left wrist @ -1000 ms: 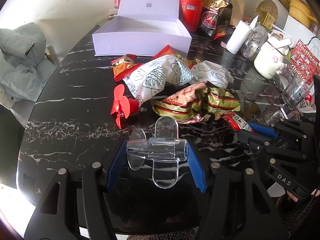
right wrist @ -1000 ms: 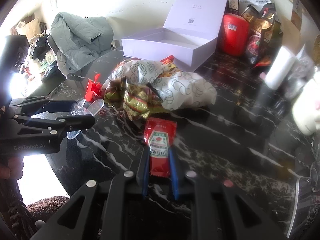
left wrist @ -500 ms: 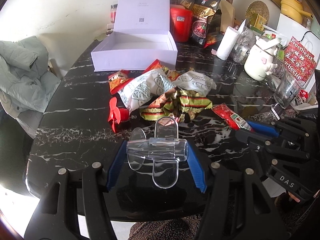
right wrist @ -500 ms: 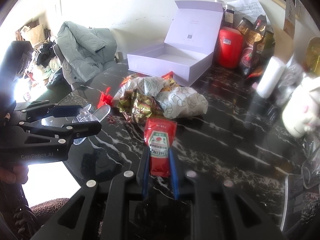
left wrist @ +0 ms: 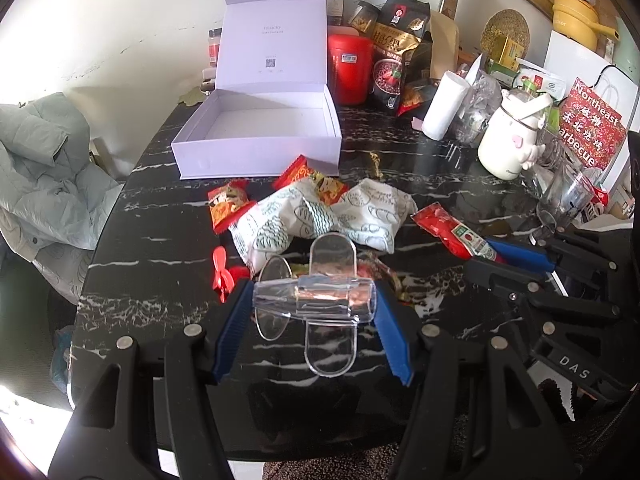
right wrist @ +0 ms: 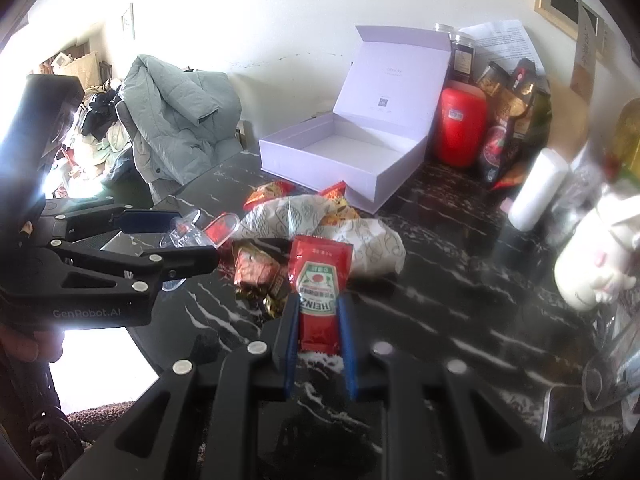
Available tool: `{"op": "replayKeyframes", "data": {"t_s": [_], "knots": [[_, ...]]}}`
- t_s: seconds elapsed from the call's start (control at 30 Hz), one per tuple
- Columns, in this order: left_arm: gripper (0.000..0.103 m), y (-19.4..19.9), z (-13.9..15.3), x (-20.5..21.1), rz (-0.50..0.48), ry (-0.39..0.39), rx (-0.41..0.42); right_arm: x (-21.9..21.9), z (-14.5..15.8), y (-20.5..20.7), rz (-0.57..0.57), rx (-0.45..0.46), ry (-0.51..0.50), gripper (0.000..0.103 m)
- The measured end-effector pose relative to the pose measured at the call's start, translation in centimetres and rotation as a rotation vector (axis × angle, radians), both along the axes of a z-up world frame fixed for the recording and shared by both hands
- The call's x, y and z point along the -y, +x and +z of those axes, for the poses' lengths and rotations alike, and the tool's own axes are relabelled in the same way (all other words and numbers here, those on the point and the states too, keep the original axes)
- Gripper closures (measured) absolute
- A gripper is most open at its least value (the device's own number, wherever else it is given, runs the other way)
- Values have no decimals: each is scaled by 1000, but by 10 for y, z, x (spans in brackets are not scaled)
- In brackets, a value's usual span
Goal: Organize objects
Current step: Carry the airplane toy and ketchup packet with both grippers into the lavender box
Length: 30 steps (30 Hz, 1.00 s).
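Closest to me, my left gripper (left wrist: pixel 314 318) is clamped across a clear plastic toy airplane (left wrist: pixel 316 300): a smooth see-through tube for a body, rounded flat wings above and below, the blue ribbed pads pressing on its two ends. It hangs over the near edge of the table (left wrist: pixel 160 240), a glossy black marble slab with white veins. Through the plastic I can only half make out the crinkled foil wrapper behind it.

My right gripper (right wrist: pixel 318 320) has its jaws squeezed down on a Heinz ketchup sachet (right wrist: pixel 320 280), flat red film with a green and white label, its lower end pinched between the blue pads and its top free in the air. From this side the label reads upside down.

Just beyond lies a loose heap: a gold and red foil wrapper (right wrist: pixel 256 272), two puffy white paper-look bags with line drawings (left wrist: pixel 320 216), and small red and orange snack packets (left wrist: pixel 228 204) partly buried under them. A small red plastic fan (left wrist: pixel 222 274) sits at the left of the heap, half hidden behind my left finger.

Further back stands the lilac cardboard box (left wrist: pixel 260 136), matte, rectangular, lid hinged upright, its inside bare. Behind it a red canister (left wrist: pixel 350 68) and dark glossy food pouches (left wrist: pixel 396 48) crowd the wall. To the right, a white paper roll (left wrist: pixel 444 104) and a white ceramic jar (left wrist: pixel 508 144); in the right wrist view these are blurred. A padded grey-green jacket (left wrist: pixel 40 172) slumps off the table's left side, cut off by the frame.
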<state>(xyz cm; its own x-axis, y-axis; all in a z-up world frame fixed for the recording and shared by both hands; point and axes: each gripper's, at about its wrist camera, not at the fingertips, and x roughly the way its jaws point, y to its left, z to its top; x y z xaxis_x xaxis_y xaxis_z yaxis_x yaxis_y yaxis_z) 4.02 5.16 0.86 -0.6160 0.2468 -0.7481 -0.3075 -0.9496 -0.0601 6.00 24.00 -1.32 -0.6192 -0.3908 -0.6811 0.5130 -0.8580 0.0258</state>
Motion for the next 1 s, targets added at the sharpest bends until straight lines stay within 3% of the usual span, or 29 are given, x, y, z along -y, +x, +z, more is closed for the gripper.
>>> {"op": "replayKeyframes", "data": {"t_s": [1.0], "knots": [[45,-136,35,24,52,-21,-47,45,42,-138,76,-52,20,85]]}}
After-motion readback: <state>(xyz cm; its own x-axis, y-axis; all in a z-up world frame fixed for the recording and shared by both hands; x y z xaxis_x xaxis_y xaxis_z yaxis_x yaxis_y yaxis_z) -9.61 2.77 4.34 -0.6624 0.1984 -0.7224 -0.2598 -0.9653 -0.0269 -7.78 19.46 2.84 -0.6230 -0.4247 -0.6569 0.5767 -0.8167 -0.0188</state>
